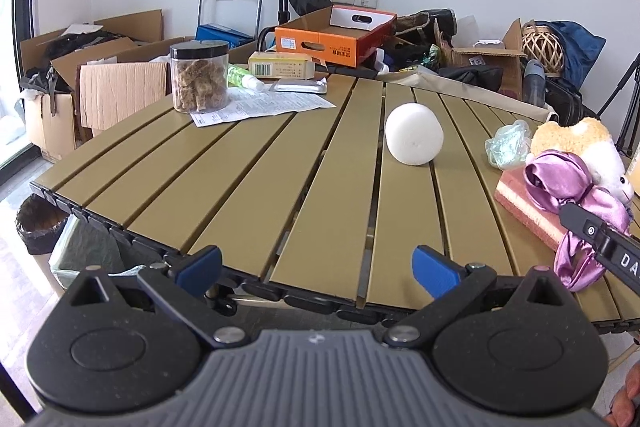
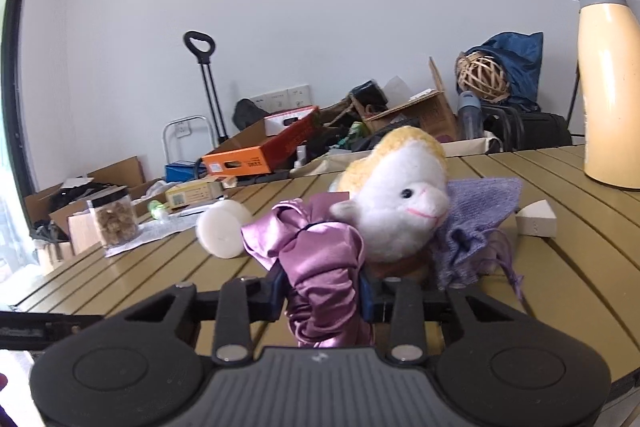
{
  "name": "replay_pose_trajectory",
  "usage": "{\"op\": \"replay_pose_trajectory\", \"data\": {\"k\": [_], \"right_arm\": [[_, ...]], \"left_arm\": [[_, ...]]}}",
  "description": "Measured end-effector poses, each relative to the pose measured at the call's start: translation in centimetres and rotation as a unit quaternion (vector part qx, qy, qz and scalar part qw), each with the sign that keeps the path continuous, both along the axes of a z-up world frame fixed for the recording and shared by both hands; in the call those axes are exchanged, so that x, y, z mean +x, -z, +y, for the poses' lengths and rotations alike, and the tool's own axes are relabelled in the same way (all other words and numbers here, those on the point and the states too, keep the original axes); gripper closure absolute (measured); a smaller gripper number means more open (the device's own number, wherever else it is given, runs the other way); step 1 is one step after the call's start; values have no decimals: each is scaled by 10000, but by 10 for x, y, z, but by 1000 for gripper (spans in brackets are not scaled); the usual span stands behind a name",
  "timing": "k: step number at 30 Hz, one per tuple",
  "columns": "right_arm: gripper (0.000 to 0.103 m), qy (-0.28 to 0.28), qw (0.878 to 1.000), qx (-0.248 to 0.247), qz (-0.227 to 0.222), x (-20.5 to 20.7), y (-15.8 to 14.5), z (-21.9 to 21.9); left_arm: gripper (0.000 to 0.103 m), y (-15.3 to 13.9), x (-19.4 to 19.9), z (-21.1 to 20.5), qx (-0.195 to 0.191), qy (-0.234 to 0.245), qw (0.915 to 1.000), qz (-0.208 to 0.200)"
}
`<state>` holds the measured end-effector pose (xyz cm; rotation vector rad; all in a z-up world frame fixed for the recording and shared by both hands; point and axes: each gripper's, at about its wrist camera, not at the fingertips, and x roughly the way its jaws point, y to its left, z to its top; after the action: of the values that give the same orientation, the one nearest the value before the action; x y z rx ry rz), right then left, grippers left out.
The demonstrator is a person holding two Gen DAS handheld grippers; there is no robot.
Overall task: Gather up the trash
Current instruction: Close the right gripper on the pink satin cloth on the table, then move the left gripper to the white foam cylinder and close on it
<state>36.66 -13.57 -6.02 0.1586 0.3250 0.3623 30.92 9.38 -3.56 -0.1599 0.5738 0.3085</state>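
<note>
My right gripper point(image 2: 324, 291) is closed on the purple satin scrunchie point(image 2: 316, 259), pinched low so the cloth bunches between the pads, beside the plush lamb point(image 2: 400, 203) on the table point(image 2: 560, 267). My left gripper point(image 1: 316, 267) waits wide open and empty at the table edge. Only its view shows the crumpled plastic wrapper point(image 1: 508, 143); only the right view shows the yellow flask point(image 2: 608, 87).

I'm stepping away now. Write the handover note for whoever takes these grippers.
Right gripper: jaws shut on the purple satin scrunchie, in front of the plush lamb.
Left gripper: jaws open, holding nothing, at the near edge of the slatted table.
Still on the table: white foam cylinder, crumpled clear plastic, printed leaflet.
Lined bin stands below the table's left edge.
Done: nothing visibly binned.
Left: bin the trash.
</note>
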Motion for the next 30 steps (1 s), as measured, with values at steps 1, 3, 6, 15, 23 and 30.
{"op": "replay_pose_trajectory", "data": {"k": [1, 3, 6, 15, 23, 30], "right_arm": [[70, -54, 10000, -10, -30, -4, -2, 2], [70, -115, 9998, -76, -128, -11, -5, 7], [70, -128, 9996, -89, -240, -18, -11, 11], [70, 88, 9993, 25, -370, -26, -25, -8], [71, 430, 9971, 86, -619, -39, -42, -46], [70, 902, 9940, 64, -622, -41, -45, -95]], "left_arm": [[0, 0, -1, 0, -7, -1, 10000, -14], [0, -2, -2, -1, -24, 3, 10000, -44], [0, -3, -4, -2, -14, 22, 10000, -63], [0, -7, -3, -5, -89, 103, 9999, -89], [0, -16, 6, -21, -137, 279, 9994, -175], [0, -22, 33, -47, 353, 457, 9981, -216]]}}
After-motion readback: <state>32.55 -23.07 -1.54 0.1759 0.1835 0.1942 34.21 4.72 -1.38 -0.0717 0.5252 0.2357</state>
